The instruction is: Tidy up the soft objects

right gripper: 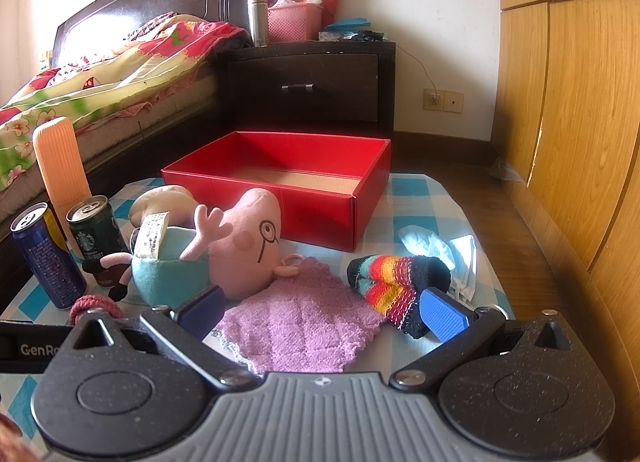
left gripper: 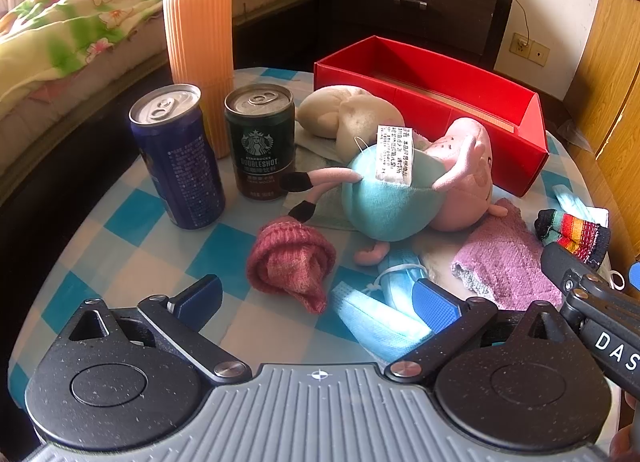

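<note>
Here the left gripper (left gripper: 318, 298) hovers with jaws spread and empty, the rolled pink sock (left gripper: 291, 262) just ahead between them. The right gripper (right gripper: 320, 312), likewise wide and empty, faces the purple cloth (right gripper: 298, 326); the red box (right gripper: 288, 182) lies beyond.

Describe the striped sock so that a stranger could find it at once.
Start at the red box on the checked table. In front of its right corner lies the striped sock, rolled up beside the purple cloth. It alone has black ends and rainbow bands.
</note>
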The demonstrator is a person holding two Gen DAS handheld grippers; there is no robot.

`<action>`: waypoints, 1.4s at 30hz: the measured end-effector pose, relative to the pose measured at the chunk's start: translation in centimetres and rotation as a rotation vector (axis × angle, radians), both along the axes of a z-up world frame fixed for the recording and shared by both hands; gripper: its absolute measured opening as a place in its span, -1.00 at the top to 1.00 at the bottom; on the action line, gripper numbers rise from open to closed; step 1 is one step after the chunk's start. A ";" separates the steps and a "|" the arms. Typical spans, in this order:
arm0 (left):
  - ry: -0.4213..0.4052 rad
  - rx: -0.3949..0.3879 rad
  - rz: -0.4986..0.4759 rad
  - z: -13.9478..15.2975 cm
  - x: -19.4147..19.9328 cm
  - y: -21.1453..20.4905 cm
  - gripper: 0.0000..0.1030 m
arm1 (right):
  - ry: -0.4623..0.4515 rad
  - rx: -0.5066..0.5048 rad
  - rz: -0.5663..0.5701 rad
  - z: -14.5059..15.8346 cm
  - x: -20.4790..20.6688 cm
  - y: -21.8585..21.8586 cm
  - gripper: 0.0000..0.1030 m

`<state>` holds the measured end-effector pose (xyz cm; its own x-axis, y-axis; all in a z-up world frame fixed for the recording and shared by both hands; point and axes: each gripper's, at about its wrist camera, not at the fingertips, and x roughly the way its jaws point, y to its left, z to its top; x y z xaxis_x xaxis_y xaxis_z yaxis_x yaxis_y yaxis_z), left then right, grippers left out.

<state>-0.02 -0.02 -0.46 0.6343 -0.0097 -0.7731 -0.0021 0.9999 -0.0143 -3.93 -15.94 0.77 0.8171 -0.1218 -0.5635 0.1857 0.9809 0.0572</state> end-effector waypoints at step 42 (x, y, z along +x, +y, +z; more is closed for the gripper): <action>-0.013 0.013 -0.003 0.3 0.0 0.0 -0.89 | 0.002 0.002 -0.002 0.0 0.0 0.0 -0.65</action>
